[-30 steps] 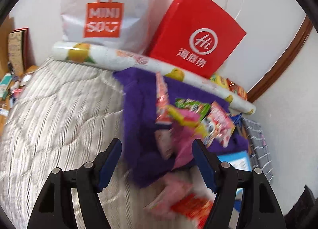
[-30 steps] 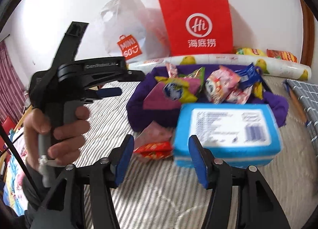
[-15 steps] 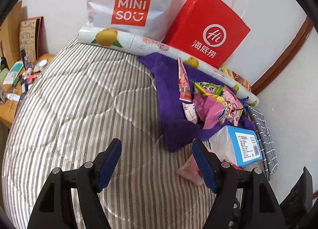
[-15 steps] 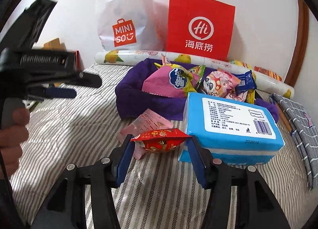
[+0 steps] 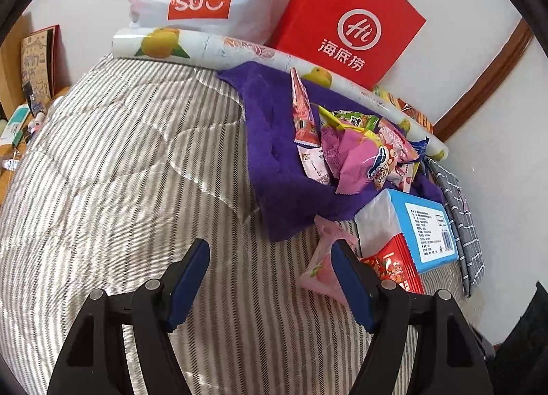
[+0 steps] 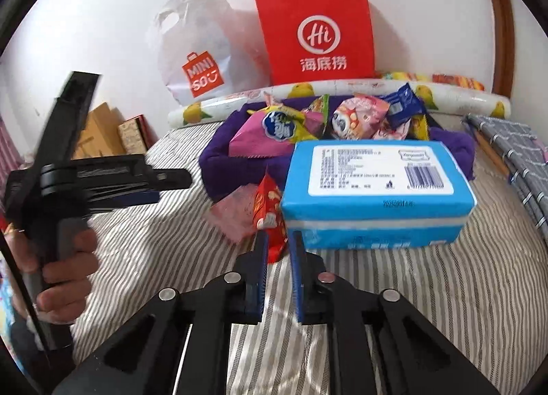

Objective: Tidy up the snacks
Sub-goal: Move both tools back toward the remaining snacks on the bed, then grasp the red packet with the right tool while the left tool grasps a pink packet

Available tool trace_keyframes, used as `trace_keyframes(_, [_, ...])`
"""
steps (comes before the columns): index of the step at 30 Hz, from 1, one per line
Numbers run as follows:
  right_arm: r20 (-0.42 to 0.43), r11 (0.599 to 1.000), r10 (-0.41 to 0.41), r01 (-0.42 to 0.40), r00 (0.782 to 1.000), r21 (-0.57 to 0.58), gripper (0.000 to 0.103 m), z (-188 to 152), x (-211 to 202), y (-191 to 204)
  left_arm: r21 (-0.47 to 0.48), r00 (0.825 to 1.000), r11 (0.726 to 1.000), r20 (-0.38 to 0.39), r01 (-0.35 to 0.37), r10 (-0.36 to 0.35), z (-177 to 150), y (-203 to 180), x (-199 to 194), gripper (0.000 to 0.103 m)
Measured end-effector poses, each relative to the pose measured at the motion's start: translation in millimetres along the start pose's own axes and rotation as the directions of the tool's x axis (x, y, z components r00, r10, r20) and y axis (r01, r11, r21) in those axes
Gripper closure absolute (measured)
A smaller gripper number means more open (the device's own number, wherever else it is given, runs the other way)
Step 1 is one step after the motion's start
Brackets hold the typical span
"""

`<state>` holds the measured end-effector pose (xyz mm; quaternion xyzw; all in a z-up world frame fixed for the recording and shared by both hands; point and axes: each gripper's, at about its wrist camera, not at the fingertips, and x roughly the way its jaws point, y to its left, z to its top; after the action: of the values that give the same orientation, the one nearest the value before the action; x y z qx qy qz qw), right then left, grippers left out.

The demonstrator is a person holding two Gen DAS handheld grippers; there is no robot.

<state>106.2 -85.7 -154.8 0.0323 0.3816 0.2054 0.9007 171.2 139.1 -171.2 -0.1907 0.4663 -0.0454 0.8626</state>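
The right claw (image 6: 276,246) is clamped thinly on the red snack packet (image 6: 269,213) standing on the bed (image 6: 411,292) against the blue tissue pack (image 6: 376,189), so it could slip free; the left claw (image 5: 270,258) gapes empty

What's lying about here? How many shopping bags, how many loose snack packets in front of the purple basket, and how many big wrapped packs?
Shopping bags: 2 (red bag, white bag)
Loose snack packets: 2 (red packet, pink packet)
Big wrapped packs: 1 (blue pack)
Total: 5
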Motion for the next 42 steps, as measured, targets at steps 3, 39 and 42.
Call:
trace_keyframes(3, [0.000, 1.000, 0.031, -0.031, 1.000, -0.002, 0.079, 0.1, -1.2, 1.5, -0.011, 1.000, 1.000, 0.009, 0.004, -0.004, 1.7, 0.6, -0.9, 0.031])
trace_keyframes(39, [-0.117, 0.980, -0.155, 0.168, 0.981, 0.109, 0.092, -38.4, -53.7, -104.2, 0.261, 0.994, 0.963, -0.062, -0.068, 0.087, -16.1, -70.6, 52.3, 0.032])
trace_keyframes(42, [-0.115, 0.976, -0.192, 0.202, 0.975, 0.082, 0.073, -38.7, -52.5, -112.8, 0.304, 0.987, 0.942, -0.029, -0.143, 0.160, -19.9, -80.0, 57.1, 0.033])
